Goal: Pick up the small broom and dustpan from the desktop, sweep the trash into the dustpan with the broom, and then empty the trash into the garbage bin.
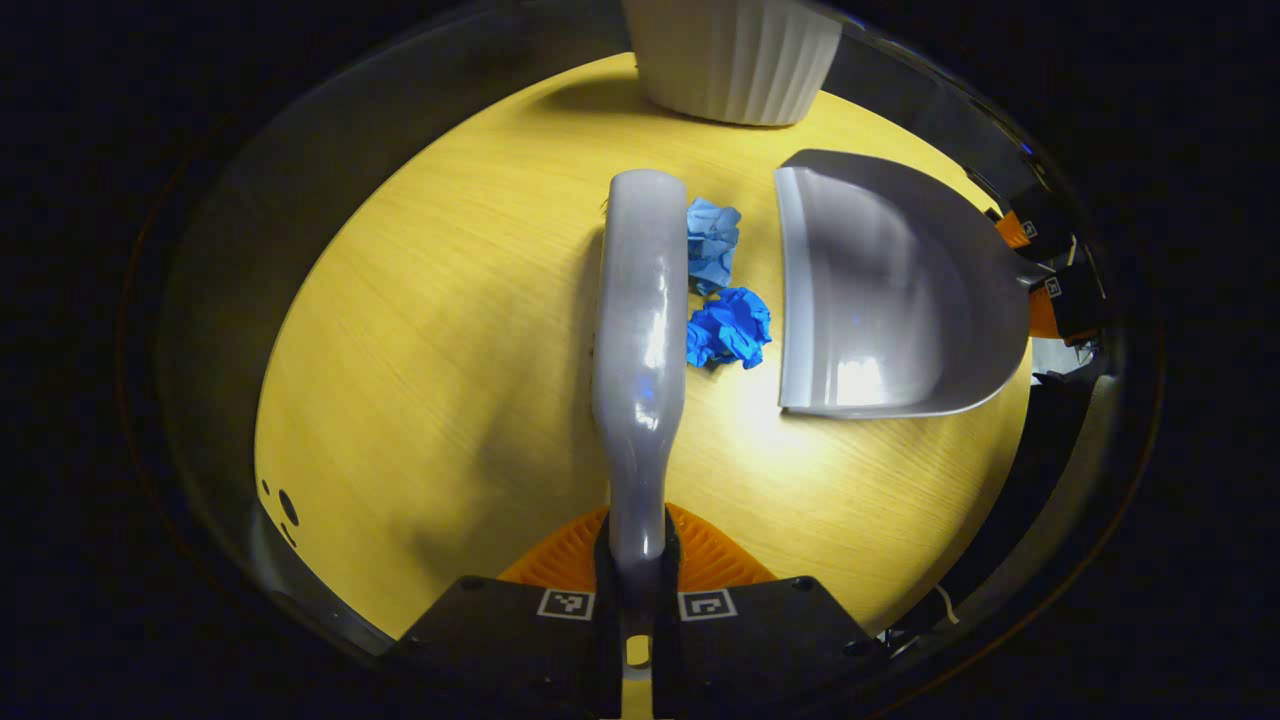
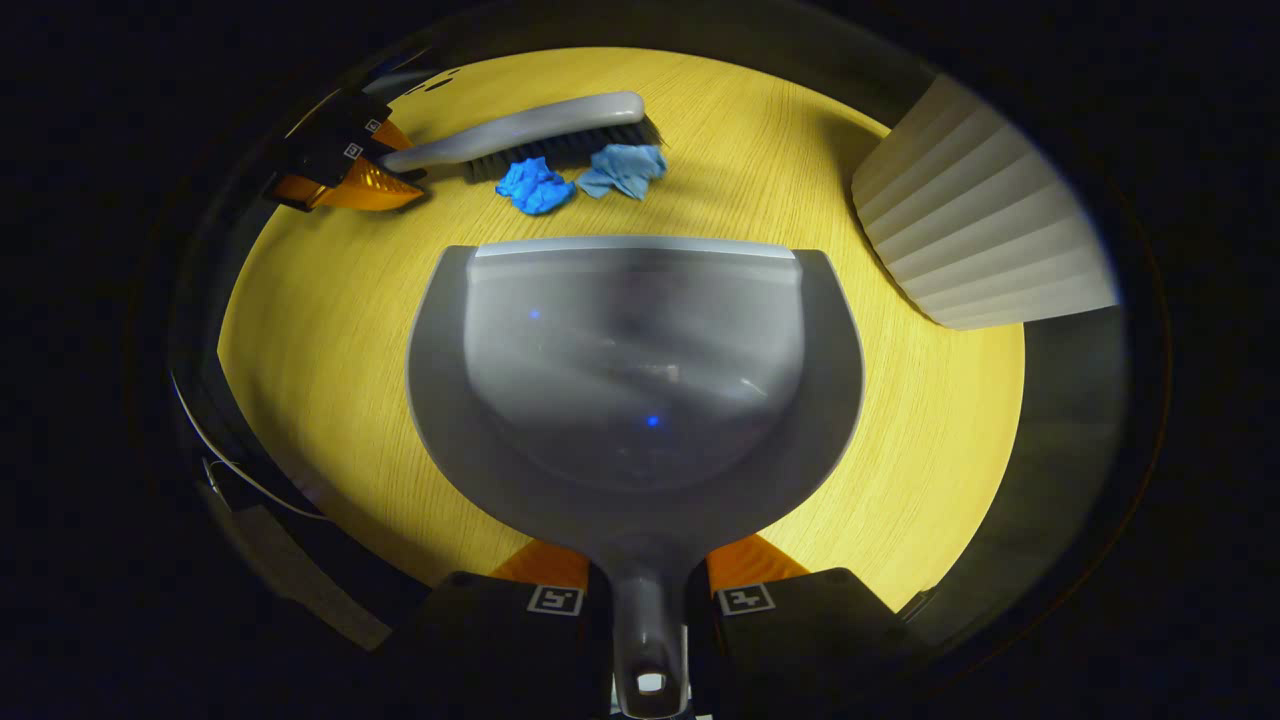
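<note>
My left gripper (image 1: pixel 637 560) is shut on the handle of the grey broom (image 1: pixel 640 330), which stretches forward over the yellow desktop (image 1: pixel 420 330). Two crumpled blue paper scraps (image 1: pixel 728 328) (image 1: pixel 712 240) lie just right of the broom head, between it and the grey dustpan (image 1: pixel 880 300). My right gripper (image 2: pixel 648 590) is shut on the dustpan (image 2: pixel 635 390) handle; the pan's open lip faces the scraps (image 2: pixel 535 186) (image 2: pixel 625 168). Beyond them lies the broom (image 2: pixel 530 130), held by the left gripper (image 2: pixel 385 180). The right gripper (image 1: pixel 1040 275) shows at the dustpan's handle in the left gripper view.
A white ribbed garbage bin (image 1: pixel 735 55) stands at the far edge of the desktop, seen too at the right as the bin (image 2: pixel 985 250) in the right gripper view. The round desktop's rim (image 2: pixel 260 400) drops to dark floor all around.
</note>
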Demonstrator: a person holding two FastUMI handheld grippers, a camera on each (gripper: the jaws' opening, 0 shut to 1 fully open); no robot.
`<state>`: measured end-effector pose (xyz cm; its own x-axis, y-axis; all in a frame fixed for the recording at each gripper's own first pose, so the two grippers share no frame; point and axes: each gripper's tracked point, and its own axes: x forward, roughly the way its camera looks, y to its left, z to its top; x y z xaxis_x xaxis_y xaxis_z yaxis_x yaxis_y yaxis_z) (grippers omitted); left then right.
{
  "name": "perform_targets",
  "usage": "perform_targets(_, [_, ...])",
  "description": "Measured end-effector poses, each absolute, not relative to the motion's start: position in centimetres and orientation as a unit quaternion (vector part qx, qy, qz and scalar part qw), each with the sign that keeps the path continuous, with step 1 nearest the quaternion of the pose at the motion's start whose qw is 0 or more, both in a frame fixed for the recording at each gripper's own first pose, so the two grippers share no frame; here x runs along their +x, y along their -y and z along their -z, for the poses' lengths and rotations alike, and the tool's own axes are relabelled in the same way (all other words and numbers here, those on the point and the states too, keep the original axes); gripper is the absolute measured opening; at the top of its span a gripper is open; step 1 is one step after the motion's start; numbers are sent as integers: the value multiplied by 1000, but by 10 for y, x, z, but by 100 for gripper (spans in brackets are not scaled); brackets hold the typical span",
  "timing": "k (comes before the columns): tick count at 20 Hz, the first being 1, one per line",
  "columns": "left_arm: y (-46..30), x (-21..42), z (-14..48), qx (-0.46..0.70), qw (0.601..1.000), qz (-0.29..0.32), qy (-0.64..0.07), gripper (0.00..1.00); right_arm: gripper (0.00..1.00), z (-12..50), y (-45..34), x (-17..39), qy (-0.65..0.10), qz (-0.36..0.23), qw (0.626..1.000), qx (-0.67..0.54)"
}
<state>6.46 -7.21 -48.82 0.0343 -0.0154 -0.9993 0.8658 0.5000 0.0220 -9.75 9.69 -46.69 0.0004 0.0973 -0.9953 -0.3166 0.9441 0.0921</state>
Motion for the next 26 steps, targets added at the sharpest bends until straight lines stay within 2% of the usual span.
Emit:
perform_targets(3, [80,57,489,342,619,370,-602,16,33,469,-97,-98,-685,-152,708,-80])
perform_targets(13, [114,6,478,246,562,467,-637,16,34,474,-91,-104,-665,-171,722,-89])
perform_targets(16, [123,8,474,223,581,446,-643,16,34,476,-93,-103,-654,-173,732,-80])
perform_targets(23, [104,32,450,171,665,378,-621,16,34,469,-99,-93,-596,-161,785,-50])
perform_targets(26, [92,34,450,151,667,375,-626,16,34,465,-95,-102,-616,-149,772,-49])
